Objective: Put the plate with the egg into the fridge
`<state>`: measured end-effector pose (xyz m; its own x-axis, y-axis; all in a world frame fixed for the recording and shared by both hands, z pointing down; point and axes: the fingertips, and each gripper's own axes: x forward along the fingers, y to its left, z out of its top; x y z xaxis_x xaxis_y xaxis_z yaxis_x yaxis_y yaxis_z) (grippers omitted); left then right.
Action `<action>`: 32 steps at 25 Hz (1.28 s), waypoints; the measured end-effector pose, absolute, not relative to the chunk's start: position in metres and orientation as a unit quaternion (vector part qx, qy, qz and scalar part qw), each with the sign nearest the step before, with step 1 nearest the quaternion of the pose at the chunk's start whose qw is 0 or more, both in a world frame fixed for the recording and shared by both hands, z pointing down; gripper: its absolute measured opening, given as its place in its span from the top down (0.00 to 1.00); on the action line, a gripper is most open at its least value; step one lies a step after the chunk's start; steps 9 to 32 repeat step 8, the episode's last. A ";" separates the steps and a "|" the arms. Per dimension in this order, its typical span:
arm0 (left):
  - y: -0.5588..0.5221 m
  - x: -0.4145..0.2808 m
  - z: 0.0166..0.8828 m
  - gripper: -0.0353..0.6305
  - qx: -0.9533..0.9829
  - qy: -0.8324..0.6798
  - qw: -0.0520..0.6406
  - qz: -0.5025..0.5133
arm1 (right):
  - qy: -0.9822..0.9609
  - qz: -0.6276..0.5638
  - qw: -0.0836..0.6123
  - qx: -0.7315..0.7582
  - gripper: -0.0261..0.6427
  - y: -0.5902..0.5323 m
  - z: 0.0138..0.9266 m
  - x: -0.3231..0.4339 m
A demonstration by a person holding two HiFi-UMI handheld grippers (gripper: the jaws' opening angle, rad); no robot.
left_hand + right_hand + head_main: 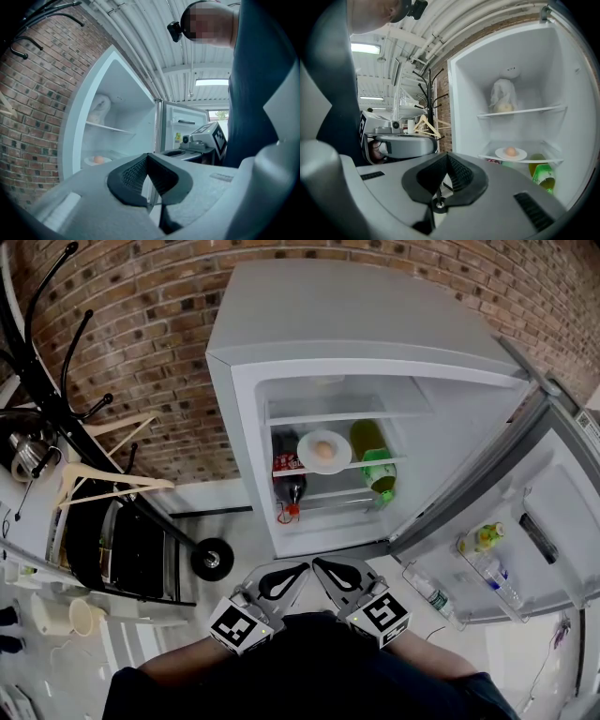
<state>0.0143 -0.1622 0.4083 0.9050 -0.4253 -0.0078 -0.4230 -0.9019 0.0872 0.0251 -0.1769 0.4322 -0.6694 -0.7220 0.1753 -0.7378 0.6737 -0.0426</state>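
Observation:
The white plate (324,452) with the egg (323,450) rests on the middle glass shelf inside the open fridge (281,334). The right gripper view shows the same plate (511,153) and egg (511,151) on that shelf; in the left gripper view the egg (98,160) is small at the lower left. My left gripper (302,568) and right gripper (317,563) are held close to my body, well short of the fridge, tips nearly meeting. Both are shut with nothing in them.
A dark bottle (286,470) stands left of the plate, green bottles (375,465) lie to its right. A bagged item (504,98) sits on the upper shelf. The fridge door (525,521) hangs open at the right with bottles. A coat rack (84,418) with wooden hangers stands left.

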 end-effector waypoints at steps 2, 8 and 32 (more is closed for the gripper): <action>-0.162 0.014 0.408 0.95 0.975 -0.218 0.042 -0.013 | -0.913 0.055 0.071 0.398 0.95 -0.176 0.433 0.025; -0.161 0.015 0.408 0.95 0.975 -0.219 0.039 -0.015 | -0.913 0.049 0.071 0.399 0.95 -0.175 0.433 0.027; -0.161 0.015 0.408 0.95 0.975 -0.219 0.039 -0.015 | -0.913 0.049 0.071 0.399 0.95 -0.175 0.433 0.027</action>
